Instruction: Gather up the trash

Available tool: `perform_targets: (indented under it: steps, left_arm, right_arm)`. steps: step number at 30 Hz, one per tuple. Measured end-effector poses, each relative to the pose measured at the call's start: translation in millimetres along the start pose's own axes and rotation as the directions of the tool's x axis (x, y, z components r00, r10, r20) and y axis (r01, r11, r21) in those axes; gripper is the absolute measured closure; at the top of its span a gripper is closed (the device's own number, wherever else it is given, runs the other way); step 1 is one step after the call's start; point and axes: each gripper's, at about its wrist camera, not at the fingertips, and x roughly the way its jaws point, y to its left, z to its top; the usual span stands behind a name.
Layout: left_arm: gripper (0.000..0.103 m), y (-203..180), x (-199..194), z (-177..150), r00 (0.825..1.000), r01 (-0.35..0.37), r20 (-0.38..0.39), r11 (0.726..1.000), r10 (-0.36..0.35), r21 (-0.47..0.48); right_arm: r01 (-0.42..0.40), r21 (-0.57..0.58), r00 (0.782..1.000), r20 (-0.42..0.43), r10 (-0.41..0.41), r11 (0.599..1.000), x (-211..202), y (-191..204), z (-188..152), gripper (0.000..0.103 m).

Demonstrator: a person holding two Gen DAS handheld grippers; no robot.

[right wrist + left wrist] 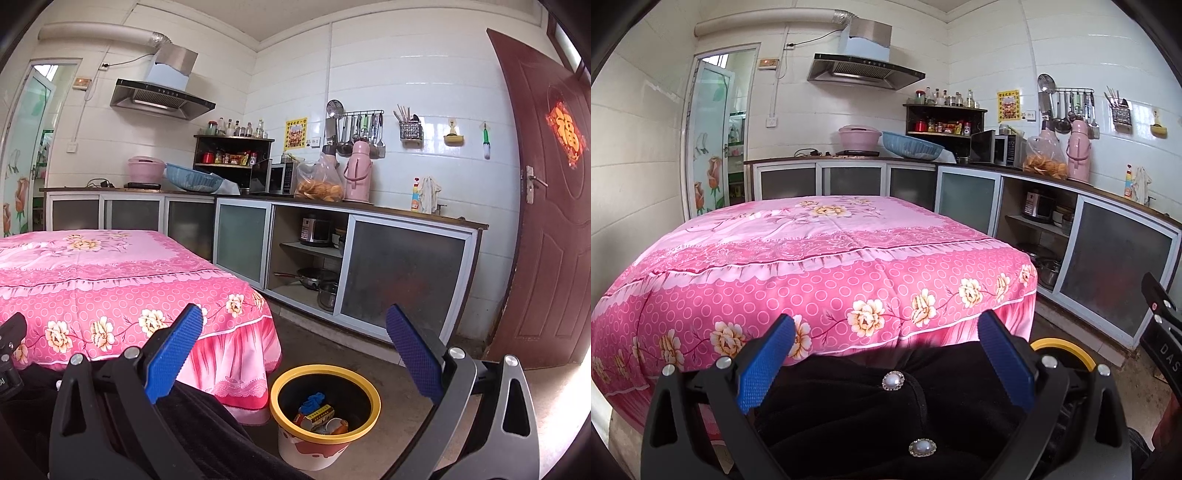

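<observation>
You hold both claws, the left claw (886,347) and the right claw (293,345), spread wide and empty above your lap. The yellow-rimmed trash bin (325,413) stands on the floor just beside the pink floral worktop (820,236), already holding a few wrappers (317,415). No loose trash shows on the cloth, so collection looks largely done, though the far edge is hard to read.

Trash bin (325,417) with litter, on the floor

Stands upright just beside the pink-draped table's corner; yellow rim, white-and-red wall, dark inside; holds crumpled wrappers (319,415), blue, yellow and orange, at the bottom.
</observation>
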Motion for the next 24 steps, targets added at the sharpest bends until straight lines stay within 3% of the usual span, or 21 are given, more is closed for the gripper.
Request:
perform_targets:
  steps: [24]
  left_arm:
    - [0.008,-6.5,2.5,-2.2,1.0,0.027,-0.014,0.999,-0.026,0.023]
  right_arm:
    - [0.004,0.005,1.0,-0.008,-0.004,1.0,-0.5,-2.7,1.4,0.008]
